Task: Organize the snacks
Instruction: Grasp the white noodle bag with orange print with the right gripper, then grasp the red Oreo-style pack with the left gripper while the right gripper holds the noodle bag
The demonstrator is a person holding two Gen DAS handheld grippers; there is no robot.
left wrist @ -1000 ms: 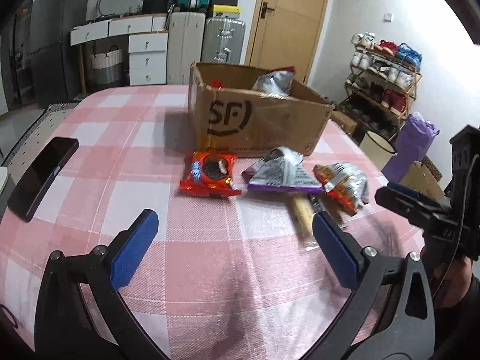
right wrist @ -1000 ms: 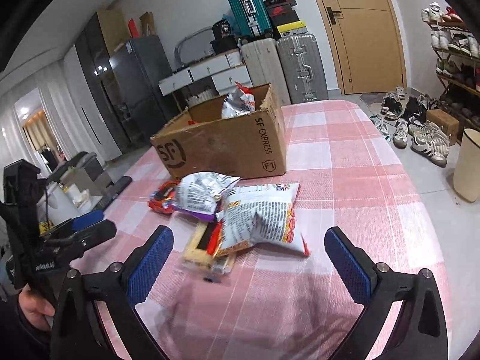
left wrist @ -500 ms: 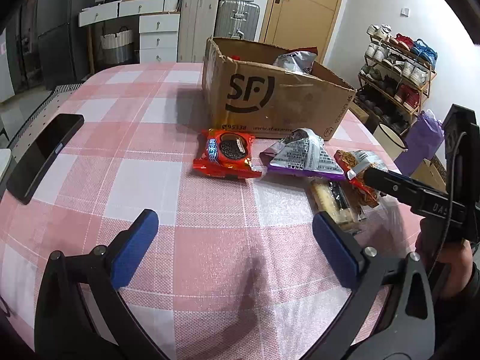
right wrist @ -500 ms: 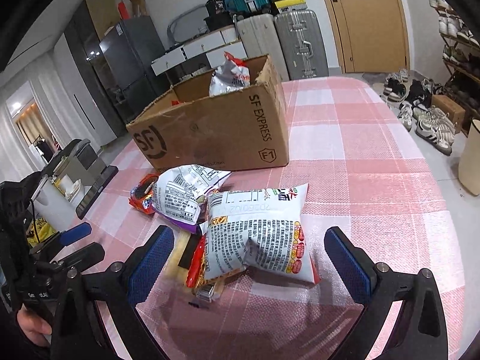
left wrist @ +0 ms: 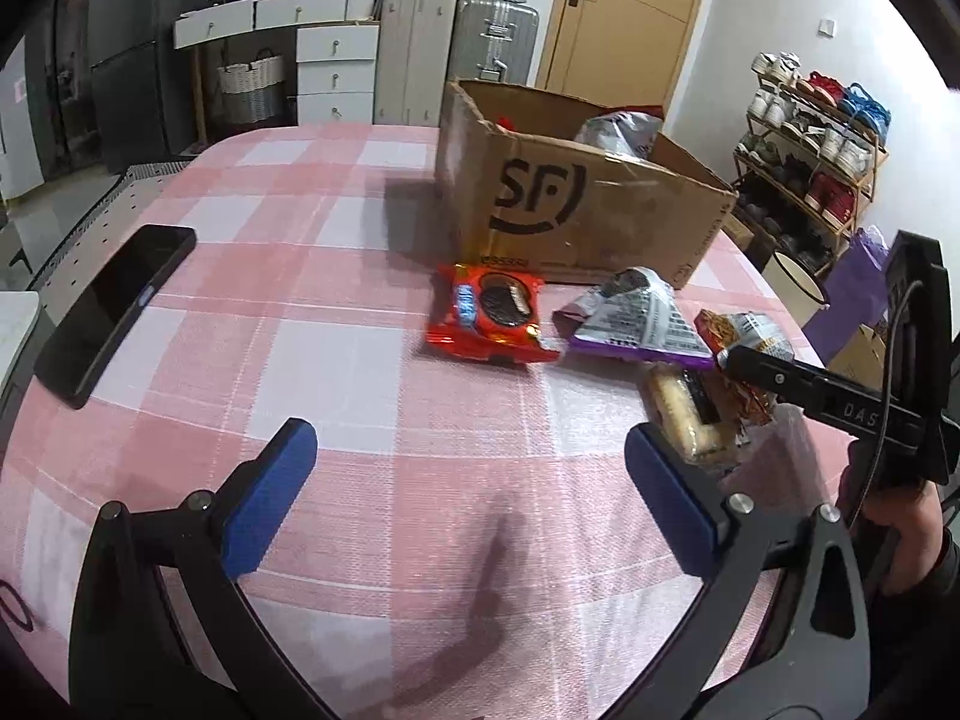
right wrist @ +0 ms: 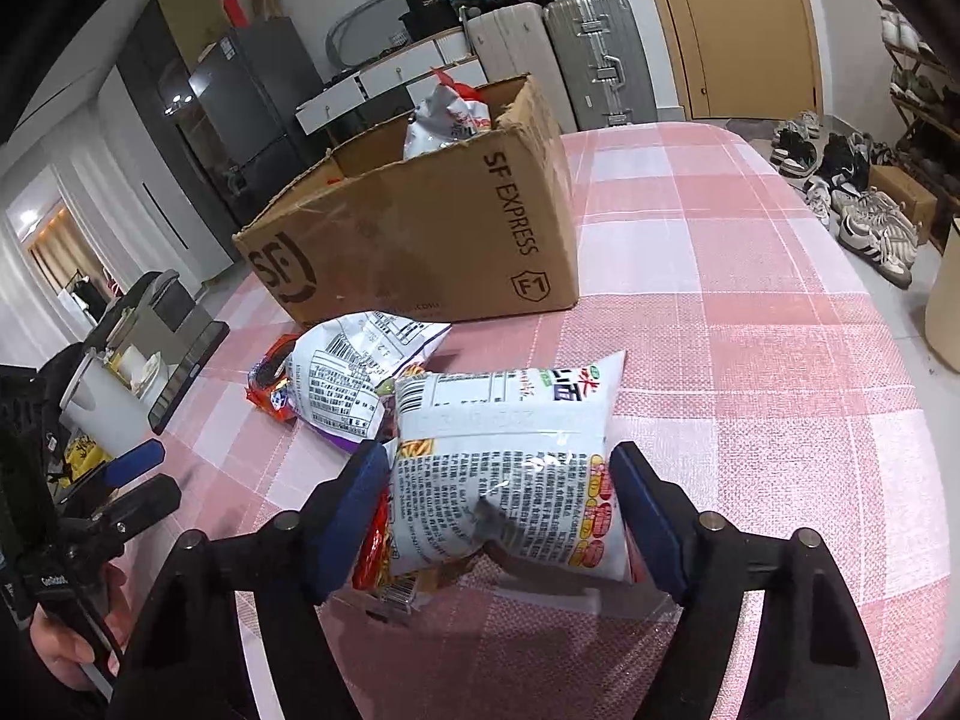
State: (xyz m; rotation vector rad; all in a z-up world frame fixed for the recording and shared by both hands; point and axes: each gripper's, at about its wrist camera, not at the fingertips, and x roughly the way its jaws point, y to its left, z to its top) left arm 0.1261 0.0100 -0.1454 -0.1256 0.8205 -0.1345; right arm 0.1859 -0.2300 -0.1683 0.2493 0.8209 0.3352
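A white snack bag (right wrist: 510,468) lay between the jaws of the right gripper (right wrist: 498,510), both blue pads pressed to its sides, so the gripper gripped it low on the pink checked cloth (right wrist: 750,360). Under its left edge showed one clear-wrapped pastry (left wrist: 690,420). Just beyond the jaws lay two more packs: a purple-edged bag (right wrist: 354,378) touching the held bag's far corner, and past it a red cookie pack (left wrist: 492,318). That made four snacks on the cloth. Farther ahead stood one open cardboard box (right wrist: 432,240) marked SF, with one silver bag (right wrist: 447,120) poking above its rim.

The left gripper (left wrist: 468,486) hung over bare cloth, jaws spread wide and holding nothing, the red pack ahead of them and the pastry just beyond the right pad. One black phone (left wrist: 114,312) lay well off to the left of those jaws.
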